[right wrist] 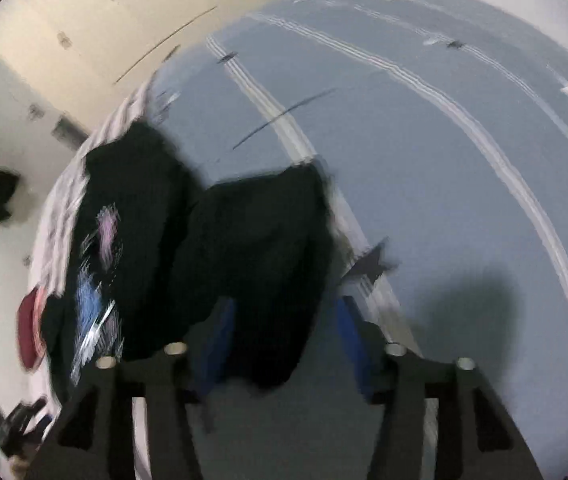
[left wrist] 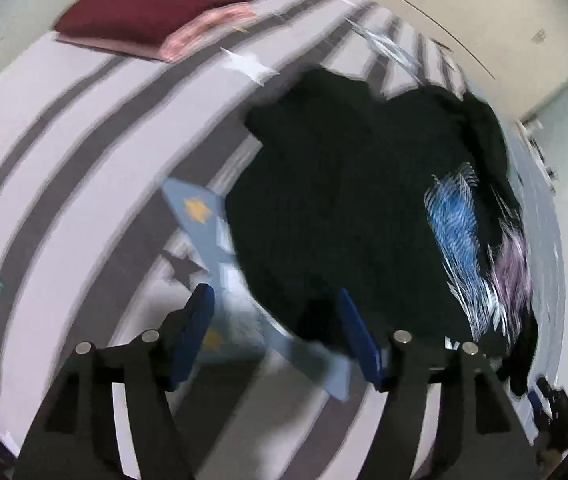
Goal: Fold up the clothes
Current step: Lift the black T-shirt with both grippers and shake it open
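Blue-padded jaws on both tools stand spread, nothing pinched. Left gripper [left wrist: 280,336]: jaws wide, the hem of the black printed garment [left wrist: 348,208] lies just past the tips, toward 1 o'clock; one pad seems to overlap the dark edge, contact unclear from blur. Right gripper [right wrist: 284,344]: jaws also apart, a black flap of the same garment [right wrist: 252,248] sits between them at 12 o'clock, not clamped as far as I can tell. Garment is bunched, not flat, on the bed [left wrist: 64,152], its blue and pink print [left wrist: 456,220] at 3 o'clock in the left view and 9 o'clock in the right. Bedcover is striped with stars on one side, grey-blue on the other [right wrist: 444,160]. Folded maroon item [left wrist: 144,8] at 11 o'clock, far end of bed. Both frames motion-blurred.

Step, judged: approach to grab, early in the fold. Next move likely needs each gripper to close on an edge or corner, then lift and spread the cloth flat.
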The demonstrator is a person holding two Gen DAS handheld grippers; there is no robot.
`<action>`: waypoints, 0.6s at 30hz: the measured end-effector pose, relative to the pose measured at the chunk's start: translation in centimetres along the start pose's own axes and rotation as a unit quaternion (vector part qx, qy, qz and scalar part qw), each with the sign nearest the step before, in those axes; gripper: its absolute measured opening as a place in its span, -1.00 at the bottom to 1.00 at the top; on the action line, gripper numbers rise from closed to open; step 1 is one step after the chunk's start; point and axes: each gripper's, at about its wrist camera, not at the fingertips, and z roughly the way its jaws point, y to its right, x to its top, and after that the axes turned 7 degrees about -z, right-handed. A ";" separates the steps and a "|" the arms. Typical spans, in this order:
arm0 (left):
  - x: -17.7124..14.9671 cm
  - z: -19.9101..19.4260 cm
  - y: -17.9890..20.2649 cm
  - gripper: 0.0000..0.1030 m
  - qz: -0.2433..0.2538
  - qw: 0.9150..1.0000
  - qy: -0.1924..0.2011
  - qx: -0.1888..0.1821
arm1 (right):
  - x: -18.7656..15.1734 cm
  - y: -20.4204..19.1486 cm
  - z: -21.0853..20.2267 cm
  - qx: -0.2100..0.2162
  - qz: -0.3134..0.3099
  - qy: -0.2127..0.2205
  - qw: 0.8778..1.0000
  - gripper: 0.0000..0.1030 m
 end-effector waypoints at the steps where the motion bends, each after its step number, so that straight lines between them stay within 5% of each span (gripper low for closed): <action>1: -0.5 0.4 0.8 0.21 0.012 1.000 -0.009 -0.006 | -0.7 -1.0 0.5 0.012 -0.015 -0.013 1.000 0.01; 4: -2.1 2.1 2.9 0.21 0.035 0.998 -0.035 -0.031 | -2.6 -3.6 2.5 0.031 -0.058 -0.045 0.997 0.02; 8: -2.3 5.3 5.1 0.22 0.069 0.996 -0.052 -0.019 | -3.5 -6.4 5.9 0.029 -0.089 -0.055 0.994 0.15; 14: -1.7 6.2 5.2 0.34 0.072 0.996 -0.049 -0.013 | -2.7 -7.5 8.6 0.008 -0.073 -0.082 0.994 0.21; 18: -3.5 5.1 4.1 0.34 0.072 0.996 -0.058 -0.017 | -4.4 -6.4 7.8 0.038 -0.046 -0.093 0.994 0.21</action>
